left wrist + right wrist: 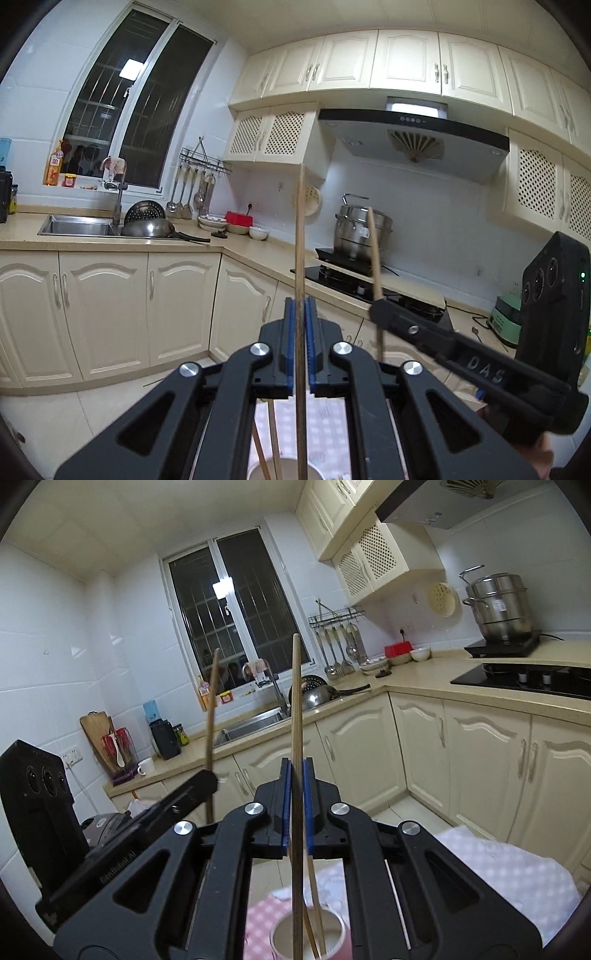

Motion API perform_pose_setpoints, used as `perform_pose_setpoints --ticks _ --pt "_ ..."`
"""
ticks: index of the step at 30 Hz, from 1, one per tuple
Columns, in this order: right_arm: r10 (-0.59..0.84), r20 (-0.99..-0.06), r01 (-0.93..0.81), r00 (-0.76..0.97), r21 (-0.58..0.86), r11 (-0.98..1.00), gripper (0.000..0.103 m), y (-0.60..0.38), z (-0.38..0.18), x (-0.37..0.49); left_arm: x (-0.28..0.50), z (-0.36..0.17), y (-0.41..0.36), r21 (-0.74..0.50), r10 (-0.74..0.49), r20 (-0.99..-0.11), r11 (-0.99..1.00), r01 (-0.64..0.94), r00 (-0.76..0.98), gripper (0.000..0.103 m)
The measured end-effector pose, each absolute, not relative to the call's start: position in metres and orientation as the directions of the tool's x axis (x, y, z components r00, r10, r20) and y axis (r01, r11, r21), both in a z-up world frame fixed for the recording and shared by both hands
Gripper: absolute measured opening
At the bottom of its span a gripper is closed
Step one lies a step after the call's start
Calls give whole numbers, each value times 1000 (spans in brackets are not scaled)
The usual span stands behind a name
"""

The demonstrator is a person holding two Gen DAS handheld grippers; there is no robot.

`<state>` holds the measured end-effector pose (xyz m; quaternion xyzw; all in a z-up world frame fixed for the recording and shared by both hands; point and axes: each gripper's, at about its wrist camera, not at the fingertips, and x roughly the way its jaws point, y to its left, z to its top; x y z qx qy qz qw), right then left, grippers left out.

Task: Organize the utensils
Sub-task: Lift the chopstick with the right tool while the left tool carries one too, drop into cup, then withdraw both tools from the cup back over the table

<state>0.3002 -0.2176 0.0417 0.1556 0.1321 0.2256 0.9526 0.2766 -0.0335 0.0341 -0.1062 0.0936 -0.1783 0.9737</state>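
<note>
In the left wrist view my left gripper (301, 303) is shut on an upright wooden chopstick (300, 229), held between the blue pads. To its right, my right gripper (377, 308) grips a second chopstick (373, 251) that leans slightly. The right wrist view shows the right gripper (295, 764) shut on its chopstick (296, 698), with the left gripper (209, 777) and its chopstick (211, 709) to the left. Below both grippers stands a cup (280, 923) (286, 466) with more chopsticks (314, 901) (273, 435) in it.
The cup stands on a pink checked cloth (498, 878). Beyond are cream cabinets, a counter with a sink (77, 225), a pan (147, 227), a black hob (354, 288) with a steel pot (360, 230), and hanging ladles (183, 192). A spoon (476, 332) lies on the right counter.
</note>
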Motion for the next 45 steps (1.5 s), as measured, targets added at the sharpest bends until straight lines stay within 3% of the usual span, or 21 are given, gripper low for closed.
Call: perform_pose_setpoints --ticks 14,22,24,25,26,27,29,30,31,33,35,37,45 --pt "451 -237 -370 860 319 873 7 -202 10 318 302 -11 -26 -285 -330 -172 919 274 928 5" --pt "447 -302 -362 842 298 883 7 -200 -6 318 304 -33 -37 -247 -325 -203 930 273 924 5" --pt "457 -342 -371 821 289 882 8 -197 -12 318 302 -39 -37 -244 -328 -215 930 275 920 7" --pt "455 -357 -370 815 284 885 9 -196 -14 318 301 -42 -38 -241 -332 -227 930 278 915 16" --pt "445 -370 -360 815 278 890 12 -196 -17 317 300 -44 -37 -239 -328 -241 932 272 913 31" --pt "432 -374 -342 821 284 896 19 -201 -18 316 298 -46 -35 -243 -320 -249 934 261 914 38" --pt "417 -371 -307 830 321 896 49 -213 -18 315 294 -46 -26 -269 -327 -251 928 259 911 53" --pt "414 -361 -294 835 344 892 75 -220 -18 313 292 -44 -20 -284 -334 -254 923 260 908 68" --pt "418 -347 -290 840 364 885 83 -228 -17 310 290 -43 -17 -283 -328 -259 925 253 909 79" --pt "407 -348 -279 844 362 889 83 -234 -15 307 283 -38 -13 -266 -312 -262 933 243 913 84" --pt "402 -349 -269 846 371 889 91 -240 -13 303 279 -33 -13 -236 -304 -288 942 240 908 93" --pt "394 -357 -257 847 375 891 96 -244 -11 301 276 -27 -15 -203 -285 -322 952 229 903 93" --pt "363 -391 -222 846 362 906 97 -256 -3 288 256 -11 -15 -128 -238 -389 971 204 890 93"
